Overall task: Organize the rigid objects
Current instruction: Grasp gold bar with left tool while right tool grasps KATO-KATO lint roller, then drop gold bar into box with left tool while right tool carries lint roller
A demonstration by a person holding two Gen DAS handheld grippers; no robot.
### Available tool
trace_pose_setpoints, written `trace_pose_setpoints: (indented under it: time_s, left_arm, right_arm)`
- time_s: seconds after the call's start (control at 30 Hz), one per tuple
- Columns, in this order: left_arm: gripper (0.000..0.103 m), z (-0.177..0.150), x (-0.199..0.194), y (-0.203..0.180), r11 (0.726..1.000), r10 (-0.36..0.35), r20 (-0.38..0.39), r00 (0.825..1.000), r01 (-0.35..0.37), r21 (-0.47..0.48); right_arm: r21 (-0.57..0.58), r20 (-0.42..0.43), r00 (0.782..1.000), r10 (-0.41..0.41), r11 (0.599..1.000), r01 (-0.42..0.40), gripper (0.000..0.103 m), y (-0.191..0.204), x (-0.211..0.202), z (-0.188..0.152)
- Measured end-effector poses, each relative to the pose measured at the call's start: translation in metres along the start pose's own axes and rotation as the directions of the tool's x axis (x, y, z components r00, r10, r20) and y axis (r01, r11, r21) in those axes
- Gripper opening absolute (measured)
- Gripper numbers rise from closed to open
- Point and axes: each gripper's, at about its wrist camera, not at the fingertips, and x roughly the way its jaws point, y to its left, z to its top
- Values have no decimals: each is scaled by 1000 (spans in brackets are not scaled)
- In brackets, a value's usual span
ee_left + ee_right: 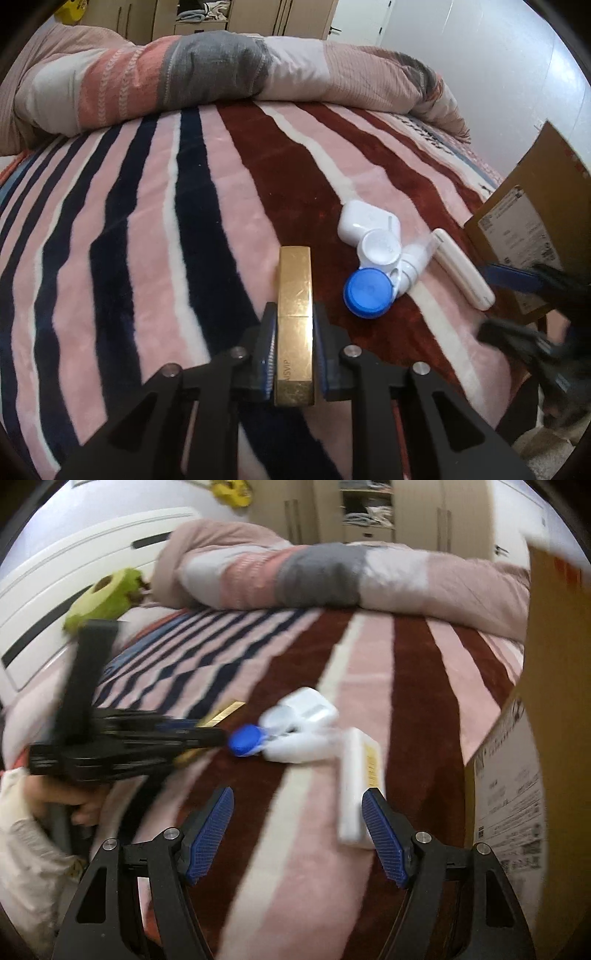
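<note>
So far little looks sorted, as far as I can judge: the cardboard box (532,236) stands at the edge of the bed (184,206), and whether anything is inside it cannot be told. Just beside the box on the striped blanket lies a loose cluster of small white things: a long white case (463,267) nearest the box, then a white charger block (364,219), a small white bottle (413,264), and a contact lens case (373,271) with one blue cap, touching one another. All of these look left to do.

One piece is in hand. The left hand-held gripper (294,345) is clamped on a gold rectangular bar (294,295), jaws narrow against its two long sides, carried over the blanket, farther from the box than the cluster.

The right hand-held gripper (297,830) is spread wide and holds nothing; its right pad sits right at the near end of the long white case, though blur hides whether they touch.
</note>
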Motion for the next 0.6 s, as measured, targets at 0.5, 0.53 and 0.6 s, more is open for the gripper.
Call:
trace_pose_setpoints:
  time_s: [0.5,0.53,0.6]
  left_arm:
    - [15,51,-145,-96,981,-112,206,972,75,180]
    - [15,58,-152,-109,975,-132,209,969,88,206]
    - [15,75,-163,-142,954,-186,202,962,128,271]
  right_arm:
    - [-32,32,999,-13,999,14,28,-13,10,-14]
    - [-36,35,999,-7,999,8,28,-11,8,-17]
    - [-54,40,999,10,999,-8,28,-7,4,-23]
